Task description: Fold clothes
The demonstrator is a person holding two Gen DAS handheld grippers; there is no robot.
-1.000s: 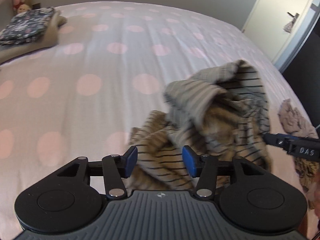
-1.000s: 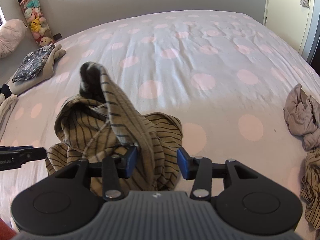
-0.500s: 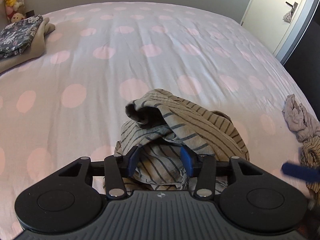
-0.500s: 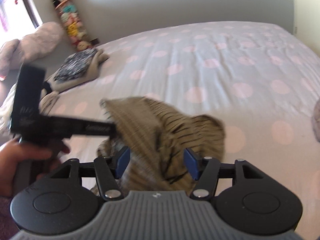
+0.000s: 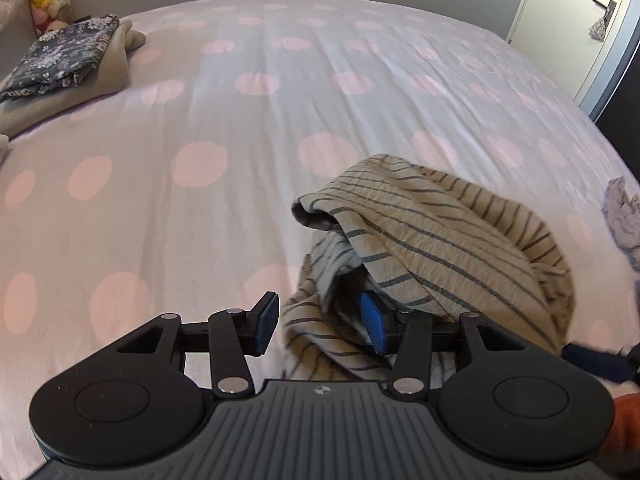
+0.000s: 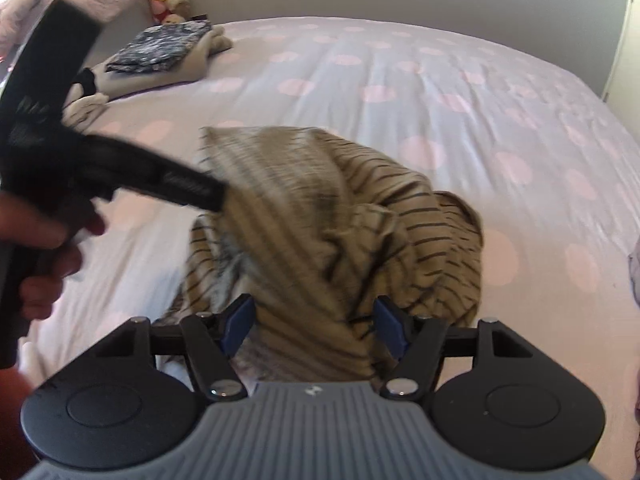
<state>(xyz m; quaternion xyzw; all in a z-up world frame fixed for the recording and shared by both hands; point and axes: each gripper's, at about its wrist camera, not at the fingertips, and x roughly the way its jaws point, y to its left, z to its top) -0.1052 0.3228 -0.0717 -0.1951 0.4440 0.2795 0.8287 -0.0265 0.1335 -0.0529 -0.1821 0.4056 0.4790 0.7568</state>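
Observation:
A beige garment with thin dark stripes [image 5: 436, 240] lies crumpled in a heap on the bed; it also shows in the right wrist view [image 6: 340, 232]. My left gripper [image 5: 320, 326] is open at the heap's near left edge, with cloth between the pads and draped over the right one. My right gripper [image 6: 316, 326] is open, with a fold of the garment lying between its pads. The left gripper also shows in the right wrist view [image 6: 216, 196], its tip buried in the cloth.
The bed has a pale cover with pink dots [image 5: 200, 160]. A folded stack with a dark floral piece on top [image 5: 64, 56] sits at the far left. Crumpled grey clothes [image 5: 624, 216] lie at the right edge. A door [image 5: 576, 20] is far right.
The raised garment has dropped into a lower heap. My right gripper has swung left, and both grippers have opened wider. The left gripper has moved into the cloth.

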